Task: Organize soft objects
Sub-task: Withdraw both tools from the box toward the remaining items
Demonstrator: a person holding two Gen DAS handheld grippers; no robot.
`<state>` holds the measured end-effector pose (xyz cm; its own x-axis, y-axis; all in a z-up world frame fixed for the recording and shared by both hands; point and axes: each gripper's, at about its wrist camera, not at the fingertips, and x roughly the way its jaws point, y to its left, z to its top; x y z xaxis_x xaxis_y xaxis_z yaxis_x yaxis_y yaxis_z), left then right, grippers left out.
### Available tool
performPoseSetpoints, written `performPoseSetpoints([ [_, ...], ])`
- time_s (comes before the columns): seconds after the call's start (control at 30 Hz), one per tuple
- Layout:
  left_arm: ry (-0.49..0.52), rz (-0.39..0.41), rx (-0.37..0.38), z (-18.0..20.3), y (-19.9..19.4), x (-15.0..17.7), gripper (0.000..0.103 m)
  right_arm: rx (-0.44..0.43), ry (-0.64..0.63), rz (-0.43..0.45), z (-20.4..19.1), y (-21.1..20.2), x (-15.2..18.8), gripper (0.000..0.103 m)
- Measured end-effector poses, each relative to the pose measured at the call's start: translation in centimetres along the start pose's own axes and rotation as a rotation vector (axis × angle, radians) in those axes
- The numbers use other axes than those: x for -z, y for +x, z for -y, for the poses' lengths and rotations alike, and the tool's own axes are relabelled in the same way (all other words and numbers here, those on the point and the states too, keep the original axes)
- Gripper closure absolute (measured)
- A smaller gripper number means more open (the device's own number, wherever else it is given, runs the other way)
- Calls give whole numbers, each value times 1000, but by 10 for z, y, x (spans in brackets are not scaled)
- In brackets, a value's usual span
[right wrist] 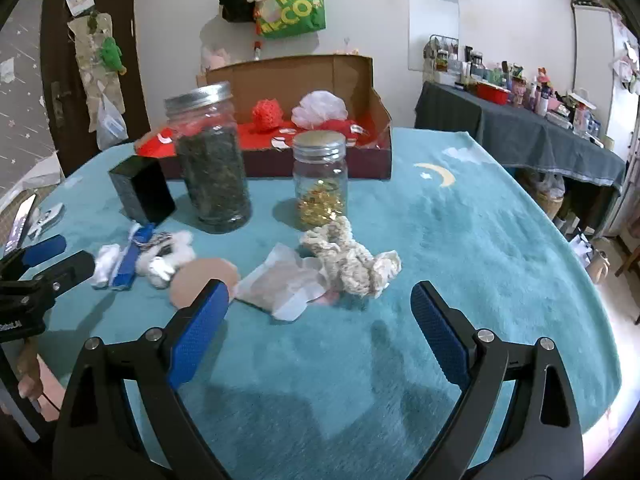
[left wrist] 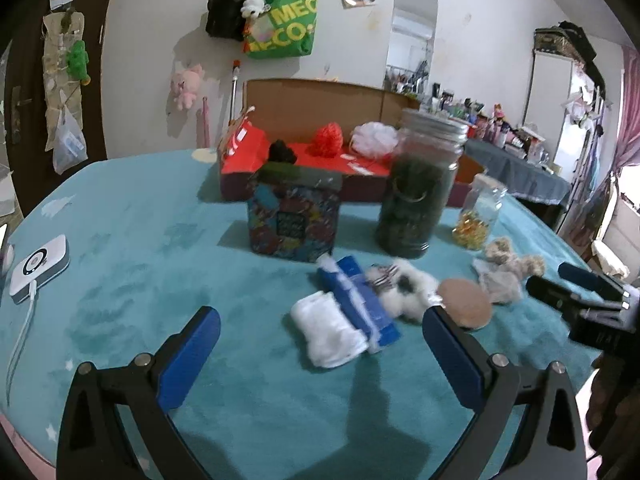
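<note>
On the teal tabletop [right wrist: 460, 216] before your two empty, wide-open grippers, left gripper [left wrist: 320, 334] and right gripper [right wrist: 320, 304], lies the cream crocheted piece [right wrist: 352, 258]; it looks light and limp; pinch its bunched middle.

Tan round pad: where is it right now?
The tan round pad lies on the teal cloth, between the fluffy white toy and the crumpled white wrapper.
</note>
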<state>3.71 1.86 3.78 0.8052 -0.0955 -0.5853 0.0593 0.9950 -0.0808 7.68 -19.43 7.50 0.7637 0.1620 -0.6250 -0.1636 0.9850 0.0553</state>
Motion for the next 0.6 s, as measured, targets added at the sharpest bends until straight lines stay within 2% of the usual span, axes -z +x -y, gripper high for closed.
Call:
performPoseSetpoints([
  [0.23,-11,-44,-11,-16,9,0,3,-18,52,-59,23,23,-12,9],
  [0.37,-4,-73,2,-19,14,-3,17,-34,85,-90,37,34,-20,10],
  [0.43,3,-102,17,-19,20,-3,32,-57,106,-111,43,40,-23,10],
  [0.5,1,-134,33,-20,25,-2,38,-88,134,-142,49,48,-26,15],
  [0.57,12,-129,43,-19,25,-3,52,-119,157,-184,53,56,-27,36],
  [0.6,16,-136,61,-18,26,-4,69,-124,163,-206,53,60,-26,38],
])
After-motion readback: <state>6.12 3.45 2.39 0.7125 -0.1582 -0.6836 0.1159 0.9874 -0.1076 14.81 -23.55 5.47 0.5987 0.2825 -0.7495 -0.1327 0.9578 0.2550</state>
